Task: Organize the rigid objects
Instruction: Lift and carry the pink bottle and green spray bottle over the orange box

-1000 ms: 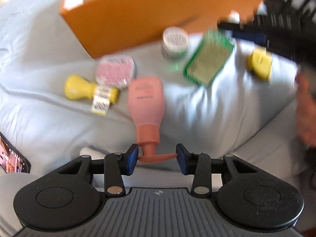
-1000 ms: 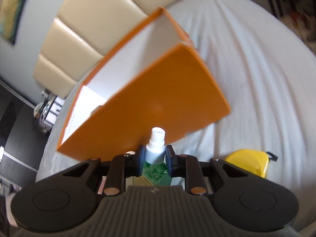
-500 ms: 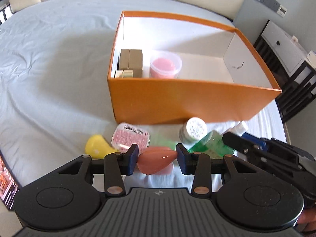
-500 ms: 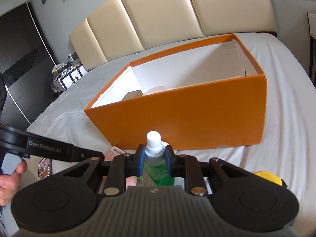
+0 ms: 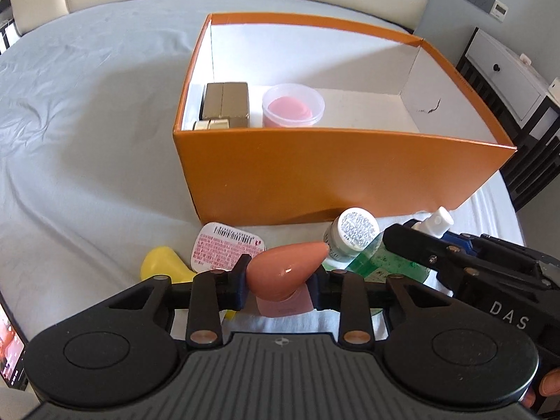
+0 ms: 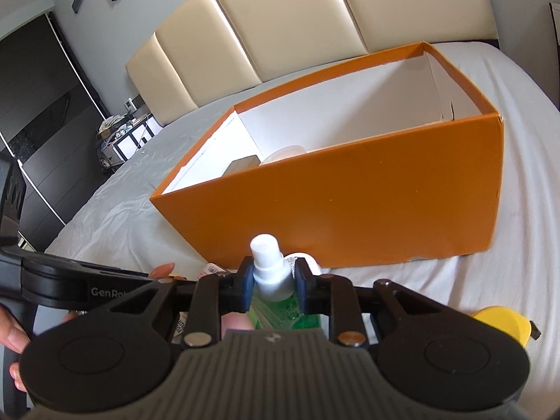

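Observation:
An open orange box (image 5: 336, 171) with white inside stands on the grey bed; it also shows in the right wrist view (image 6: 350, 196). It holds gold boxes (image 5: 225, 103) and a clear tub with pink contents (image 5: 293, 105). My left gripper (image 5: 278, 281) is shut on the pump head of a pink pump bottle (image 5: 285, 273), held just in front of the box. My right gripper (image 6: 273, 285) is shut on the white neck of a green spray bottle (image 6: 271, 273), low beside the left one; that bottle also shows in the left wrist view (image 5: 381, 262).
On the sheet before the box lie a pink-labelled tin (image 5: 225, 246), a yellow object (image 5: 162, 266) and a small jar with a printed lid (image 5: 353, 232). Another yellow object (image 6: 500, 325) lies at the right. A phone (image 5: 8, 350) sits at the left edge. A dresser (image 5: 507, 77) stands right.
Both grippers have lifted their bottles off the sheet and tilted up to face the box. The pink bottle lay on the bed a second ago; now it hangs from my left gripper.

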Motion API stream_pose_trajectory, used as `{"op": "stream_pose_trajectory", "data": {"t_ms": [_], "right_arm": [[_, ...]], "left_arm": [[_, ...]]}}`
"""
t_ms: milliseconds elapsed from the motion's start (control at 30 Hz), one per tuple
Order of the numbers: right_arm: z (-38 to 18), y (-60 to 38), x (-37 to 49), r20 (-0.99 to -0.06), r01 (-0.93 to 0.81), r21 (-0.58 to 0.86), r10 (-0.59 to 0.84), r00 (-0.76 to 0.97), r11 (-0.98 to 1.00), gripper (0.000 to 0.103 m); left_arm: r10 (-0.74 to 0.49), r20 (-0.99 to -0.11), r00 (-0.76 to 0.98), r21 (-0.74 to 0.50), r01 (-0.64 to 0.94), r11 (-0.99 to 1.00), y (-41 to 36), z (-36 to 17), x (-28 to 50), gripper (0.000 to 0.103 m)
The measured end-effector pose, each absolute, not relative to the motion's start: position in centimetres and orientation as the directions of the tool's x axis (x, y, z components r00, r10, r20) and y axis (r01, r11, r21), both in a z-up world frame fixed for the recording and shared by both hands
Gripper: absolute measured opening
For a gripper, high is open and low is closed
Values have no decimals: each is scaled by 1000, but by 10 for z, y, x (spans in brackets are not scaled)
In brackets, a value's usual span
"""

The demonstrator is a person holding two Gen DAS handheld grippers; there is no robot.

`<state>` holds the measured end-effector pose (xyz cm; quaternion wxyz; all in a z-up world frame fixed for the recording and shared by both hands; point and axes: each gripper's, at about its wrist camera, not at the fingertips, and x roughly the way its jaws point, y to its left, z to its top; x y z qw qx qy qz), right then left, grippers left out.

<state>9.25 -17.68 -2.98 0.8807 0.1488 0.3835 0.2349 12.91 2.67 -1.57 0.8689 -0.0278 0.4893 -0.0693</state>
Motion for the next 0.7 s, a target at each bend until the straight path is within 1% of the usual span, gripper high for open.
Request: {"op": "stream_pose_trajectory", "data": {"t_ms": [133, 333, 433, 567, 700], "right_arm": [[-27, -181, 87, -599, -297, 431, 517, 611, 852, 23], [-10, -187, 81, -586, -278, 416, 489, 646, 866, 23], [5, -190, 81, -578, -266, 418, 480, 660, 869, 23], [36, -199, 83, -526, -267, 441, 487, 697, 857, 23], [74, -209, 94, -456, -291, 444, 493, 742, 848, 23]], "left_arm": [[-198, -812, 549, -176, 92, 980, 30, -8, 124, 28], [-236, -750, 618, -224, 98, 970, 31, 15, 115, 28], [-274, -718, 639, -275, 101, 956, 33, 34, 115, 28], [-312, -683, 660, -328, 105, 939, 37, 62, 126, 28], [-332, -623, 709, -363, 114, 925, 45, 95, 146, 28]]}}
